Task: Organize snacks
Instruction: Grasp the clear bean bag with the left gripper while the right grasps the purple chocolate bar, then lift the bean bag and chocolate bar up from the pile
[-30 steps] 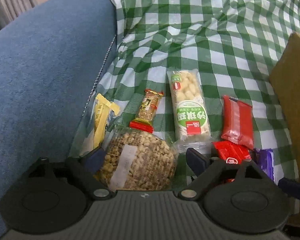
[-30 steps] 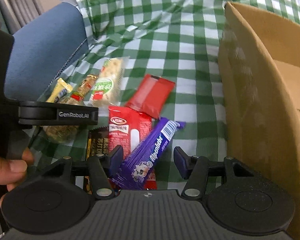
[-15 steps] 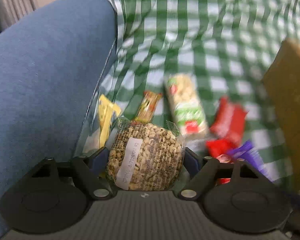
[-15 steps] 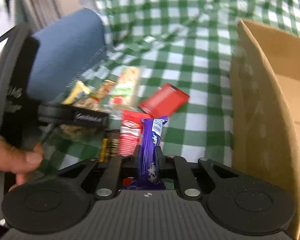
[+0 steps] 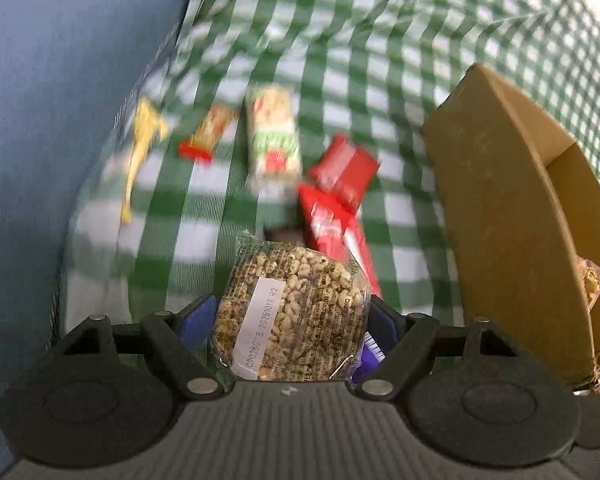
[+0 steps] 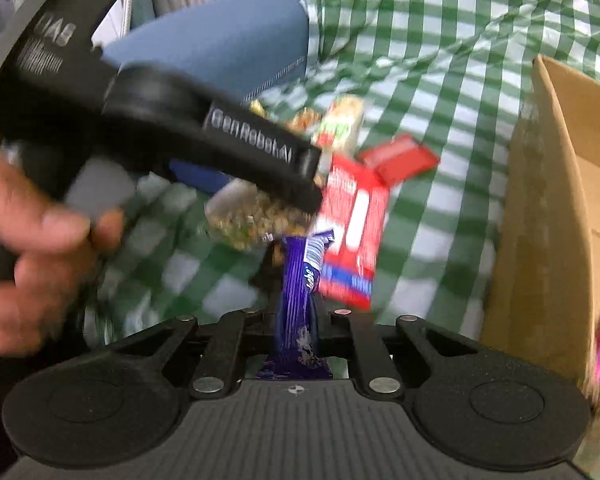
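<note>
**Both grippers loaded, cardboard box at the right**

Now the green-checked cloth (image 5: 340,40) fills most of both views, with a blue cushion (image 5: 60,100) along its left edge. At the right stands an open cardboard box (image 5: 512,220), its near wall tall and plain.

On the cloth lie the loose snacks, all blurred: a long pale cracker pack with a green label (image 5: 274,140), a red wrapper (image 5: 346,168) touching a second red pack with white lettering (image 5: 332,224), a small orange bar with a red end (image 5: 208,136), and a yellow packet (image 5: 142,148) nearest the cushion.

The left gripper (image 5: 290,320) has its jaws set wide and pressed against both sides of a round clear bag of puffed grain (image 5: 288,312), lifted clear of the cloth. A hand (image 6: 40,256) grips its handle.

The right gripper (image 6: 298,320) has its jaws closed tight on a purple candy bar (image 6: 300,280), which stands on edge between them.
</note>
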The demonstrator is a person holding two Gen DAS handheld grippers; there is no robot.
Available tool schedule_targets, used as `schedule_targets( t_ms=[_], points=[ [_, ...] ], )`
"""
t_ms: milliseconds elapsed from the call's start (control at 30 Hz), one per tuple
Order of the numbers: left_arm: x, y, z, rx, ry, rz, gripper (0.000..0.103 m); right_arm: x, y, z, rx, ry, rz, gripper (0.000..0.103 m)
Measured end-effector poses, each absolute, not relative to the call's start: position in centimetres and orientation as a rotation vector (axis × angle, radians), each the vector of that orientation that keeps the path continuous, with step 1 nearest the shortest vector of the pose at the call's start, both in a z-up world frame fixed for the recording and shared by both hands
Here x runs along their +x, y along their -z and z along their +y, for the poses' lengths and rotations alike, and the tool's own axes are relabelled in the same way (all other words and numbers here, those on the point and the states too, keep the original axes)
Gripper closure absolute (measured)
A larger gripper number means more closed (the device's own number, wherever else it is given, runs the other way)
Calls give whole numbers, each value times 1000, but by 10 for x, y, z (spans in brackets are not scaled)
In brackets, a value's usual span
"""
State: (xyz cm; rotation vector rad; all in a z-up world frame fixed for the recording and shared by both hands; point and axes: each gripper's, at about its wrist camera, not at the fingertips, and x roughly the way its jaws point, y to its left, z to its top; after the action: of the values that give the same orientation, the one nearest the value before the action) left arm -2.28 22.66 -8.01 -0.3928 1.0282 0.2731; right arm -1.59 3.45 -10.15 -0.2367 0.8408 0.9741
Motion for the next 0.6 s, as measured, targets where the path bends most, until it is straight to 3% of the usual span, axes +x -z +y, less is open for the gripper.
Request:
schedule_targets(
  t_ms=[167, 333, 600],
  points=[
    [-28, 92, 237, -471, -284, 1061, 16, -24, 114, 21, -223, -965, 829, 84],
    [-26, 94, 239, -492, -279, 1084, 13, -26, 119, 23, -259, -995, 811, 66],
    [-20, 104, 238, -473, -300, 1139, 13, -23, 127, 30, -280, -978, 843, 65]
  ],
)
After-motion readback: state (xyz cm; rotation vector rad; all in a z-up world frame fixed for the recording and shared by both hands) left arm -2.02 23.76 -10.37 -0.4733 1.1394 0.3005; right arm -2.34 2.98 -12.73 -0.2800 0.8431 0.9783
